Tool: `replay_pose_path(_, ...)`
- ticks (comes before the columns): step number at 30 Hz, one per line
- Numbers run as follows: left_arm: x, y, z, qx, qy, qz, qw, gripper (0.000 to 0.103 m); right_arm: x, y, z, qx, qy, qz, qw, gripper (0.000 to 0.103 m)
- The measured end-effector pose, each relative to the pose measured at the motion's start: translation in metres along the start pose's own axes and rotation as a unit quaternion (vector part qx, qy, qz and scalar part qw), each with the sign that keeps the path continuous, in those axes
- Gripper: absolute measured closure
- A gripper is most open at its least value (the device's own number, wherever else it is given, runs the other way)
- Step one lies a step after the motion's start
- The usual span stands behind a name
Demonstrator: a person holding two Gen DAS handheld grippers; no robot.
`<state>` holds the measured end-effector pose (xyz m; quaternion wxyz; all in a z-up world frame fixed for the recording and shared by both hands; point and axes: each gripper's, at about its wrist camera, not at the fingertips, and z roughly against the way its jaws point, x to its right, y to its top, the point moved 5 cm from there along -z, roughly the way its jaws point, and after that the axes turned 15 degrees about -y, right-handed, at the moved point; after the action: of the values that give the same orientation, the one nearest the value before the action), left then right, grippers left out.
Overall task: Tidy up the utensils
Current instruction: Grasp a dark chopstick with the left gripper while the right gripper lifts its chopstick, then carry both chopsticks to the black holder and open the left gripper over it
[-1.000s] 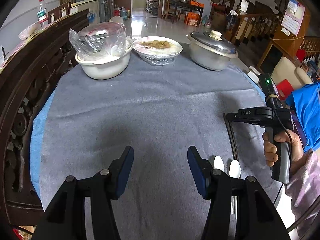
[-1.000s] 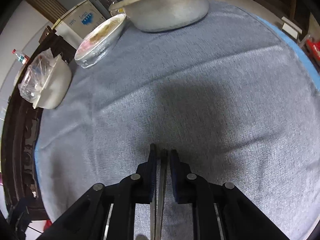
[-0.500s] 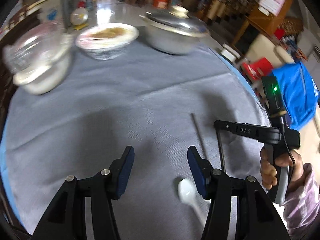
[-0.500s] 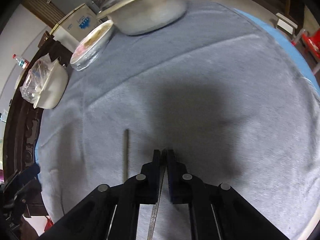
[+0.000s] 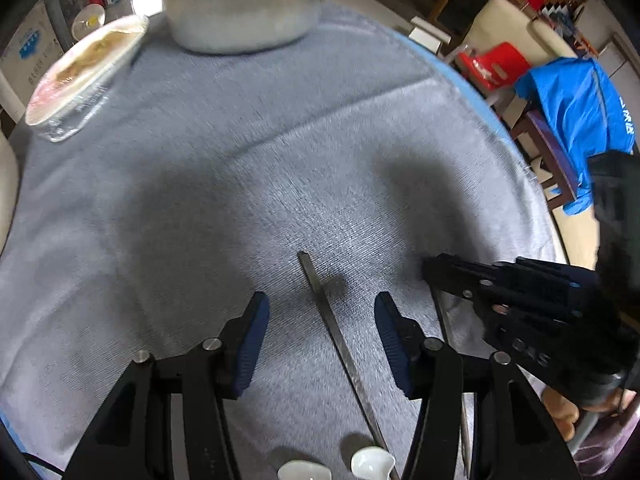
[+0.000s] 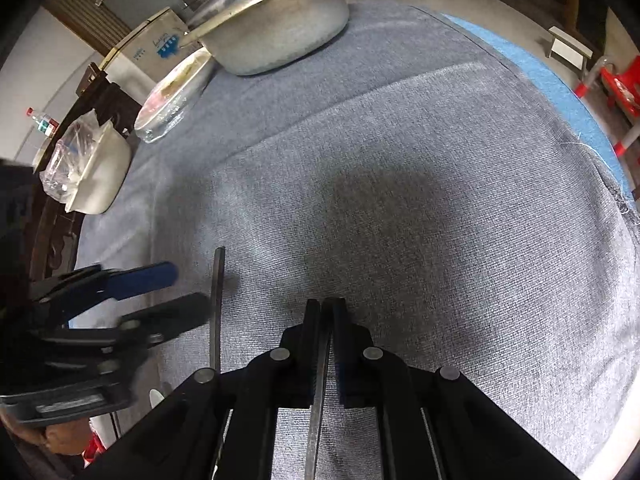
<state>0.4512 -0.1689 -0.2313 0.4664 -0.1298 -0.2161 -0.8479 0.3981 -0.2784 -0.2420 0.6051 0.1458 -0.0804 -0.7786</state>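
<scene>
Left gripper (image 5: 318, 336) low over grey tablecloth (image 5: 280, 152), jaws wide apart astride a dark chopstick (image 5: 340, 344) pointing eleven o'clock, right gripper (image 6: 327, 312) clamped on second chopstick (image 6: 318, 412).

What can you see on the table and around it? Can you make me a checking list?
Surface: round table under a grey cloth, blue edge showing.
Job's things: one dark chopstick lies flat on the cloth; a second chopstick is pinched in the right gripper; two white spoons at the near edge.
Clutter: lidded metal pot, wrapped plate of food, white bowl with plastic wrap.
Grippers: left gripper open, fingers either side of the lying chopstick; right gripper shut on its chopstick.
Cables: nothing seen clearly.
Surroundings: blue jacket on a chair, red stool, dark carved wooden furniture.
</scene>
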Motion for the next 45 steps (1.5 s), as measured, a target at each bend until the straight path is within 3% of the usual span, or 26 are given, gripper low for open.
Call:
replay_pose_path(4, 0.0, -0.003, -0.012, -0.009, 0.013, -0.017, 0.9997, 0.086, 0.009, -0.005, 0.002, 0.0, 0.028, -0.018, 0.999, 0.092)
replay_pose_path(6, 0.0, -0.004, -0.013, -0.002, 0.024, -0.026, 0.9994, 0.092, 0.013, -0.008, 0.006, 0.002, 0.031, -0.016, 0.999, 0.087)
replay_pose_path(7, -0.001, -0.005, -0.013, 0.0, 0.024, -0.029, 0.9993, 0.093, 0.013, -0.01, 0.008, 0.004, 0.032, -0.015, 0.999, 0.084)
replay_pose_path(9, -0.002, -0.006, -0.013, 0.003, 0.021, -0.029, 0.9994, 0.094, 0.012, -0.013, 0.015, 0.007, 0.035, -0.008, 0.999, 0.069)
replay_pose_path(14, -0.008, -0.014, -0.009, 0.013, 0.018, -0.02, 0.9996, 0.096, -0.001, -0.014, 0.01, -0.009, -0.016, 0.031, 0.999, 0.066)
replay_pose_path(15, -0.009, -0.016, -0.006, 0.018, 0.018, -0.017, 0.9995, 0.097, -0.005, -0.014, 0.011, 0.002, -0.028, 0.042, 0.999, 0.071)
replay_pose_path(17, -0.011, -0.019, 0.002, 0.03, 0.016, -0.013, 0.9993, 0.097, -0.014, -0.017, 0.01, 0.016, -0.07, 0.079, 0.994, 0.09)
replay_pose_path(20, -0.015, -0.021, 0.017, 0.05, 0.014, -0.004, 0.9986, 0.097, -0.021, -0.023, 0.009, 0.027, -0.098, 0.107, 0.989, 0.094)
replay_pose_path(26, -0.013, -0.032, 0.061, 0.096, 0.015, 0.004, 0.9952, 0.097, -0.015, -0.03, 0.025, 0.047, -0.068, 0.075, 0.994, 0.097)
replay_pose_path(32, -0.016, -0.047, 0.129, 0.162, 0.021, 0.018, 0.9863, 0.097, -0.014, -0.042, 0.091, 0.125, -0.037, 0.058, 0.99, 0.097)
replay_pose_path(38, -0.012, -0.086, 0.197, 0.234, 0.03, 0.033, 0.9713, 0.097, -0.006, -0.062, 0.162, 0.198, -0.014, 0.029, 0.98, 0.097)
replay_pose_path(45, -0.008, -0.153, 0.259, 0.308, 0.059, 0.056, 0.9478, 0.097, -0.005, -0.112, 0.229, 0.292, -0.01, 0.009, 0.956, 0.097)
